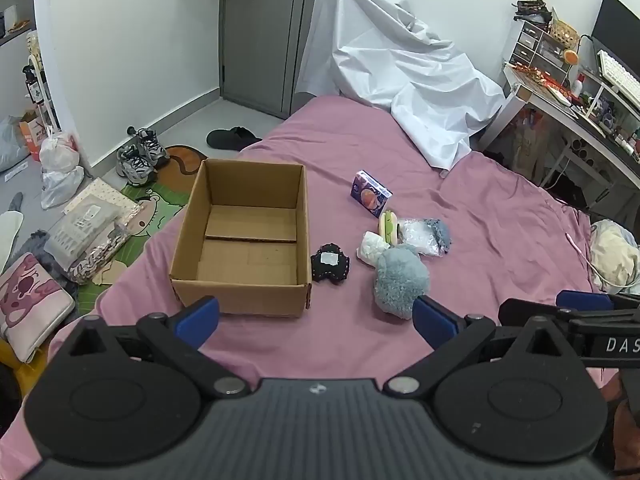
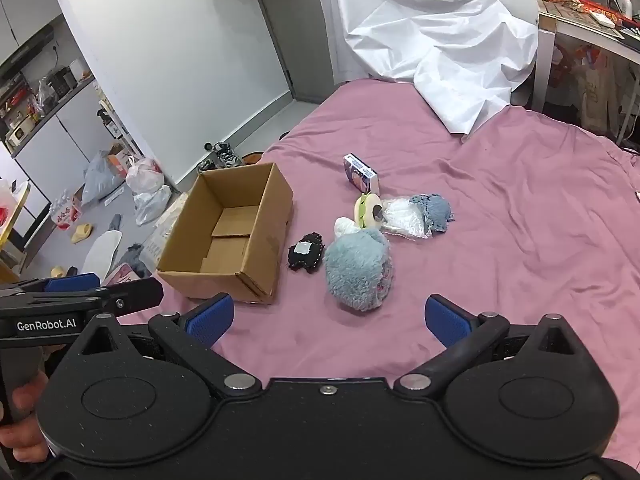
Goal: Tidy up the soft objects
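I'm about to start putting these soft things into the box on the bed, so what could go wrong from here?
1. The cardboard box sits near the bed's left edge on soft sheet; a push could slide it toward the floor.
2. The blue-grey plush touches the white bundle and burger toy, so grabbing it may drag them along.
3. The left gripper and right gripper, both open, sit close together and could bump.

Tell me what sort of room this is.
Most likely a small bedroom or studio flat. The work goes on over a bed with a pink sheet, a cluttered desk with a keyboard stands beside it, and sneakers lie on the floor near a door.
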Motion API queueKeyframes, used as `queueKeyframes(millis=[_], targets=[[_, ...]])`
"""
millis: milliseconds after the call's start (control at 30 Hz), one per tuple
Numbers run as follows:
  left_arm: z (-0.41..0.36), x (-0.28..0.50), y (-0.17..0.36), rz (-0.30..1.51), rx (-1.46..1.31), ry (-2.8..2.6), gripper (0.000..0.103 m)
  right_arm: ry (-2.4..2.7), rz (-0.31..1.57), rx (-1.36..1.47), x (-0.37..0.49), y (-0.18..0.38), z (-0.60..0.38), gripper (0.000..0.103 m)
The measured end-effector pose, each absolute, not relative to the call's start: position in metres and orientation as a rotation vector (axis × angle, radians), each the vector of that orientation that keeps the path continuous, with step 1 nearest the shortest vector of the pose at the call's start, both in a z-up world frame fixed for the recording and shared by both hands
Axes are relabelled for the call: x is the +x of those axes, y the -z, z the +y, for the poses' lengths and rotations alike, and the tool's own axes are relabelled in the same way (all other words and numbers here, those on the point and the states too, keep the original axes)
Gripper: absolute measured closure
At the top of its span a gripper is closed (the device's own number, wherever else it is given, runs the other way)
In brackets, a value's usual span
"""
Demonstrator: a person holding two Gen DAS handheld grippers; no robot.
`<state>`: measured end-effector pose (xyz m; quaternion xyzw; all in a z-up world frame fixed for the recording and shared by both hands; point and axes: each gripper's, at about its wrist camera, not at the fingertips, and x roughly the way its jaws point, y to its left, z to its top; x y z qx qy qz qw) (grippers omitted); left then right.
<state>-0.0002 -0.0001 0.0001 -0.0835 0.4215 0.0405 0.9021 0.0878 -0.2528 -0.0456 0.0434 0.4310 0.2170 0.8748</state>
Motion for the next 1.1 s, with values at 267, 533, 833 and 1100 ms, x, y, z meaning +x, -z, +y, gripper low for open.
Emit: queueKeyframes(millis=[267,533,833,1100], targets=[[-0.001,0.003,0.001,0.87,-0.163,-0.094,0.001,-0.445,0.887,0.094,0.087,0.043,-0.256,0.0],[-0.004,0.002,-0.009,0.85,-0.178,-0.08,0.001,-0.436,0.88,0.096,0.086,0.042,-0.259,0.0],[-0.004,0.0,-0.007,0.839,-0.164,-0.078,0.001,-0.429,0.879,0.099,0.086,0.043,-0.259,0.0],[-0.004,0.001,-0.008,0.842,-0.164,-0.073,0.001,-0.419,0.879,0.105,0.089,0.047,-0.264,0.0]])
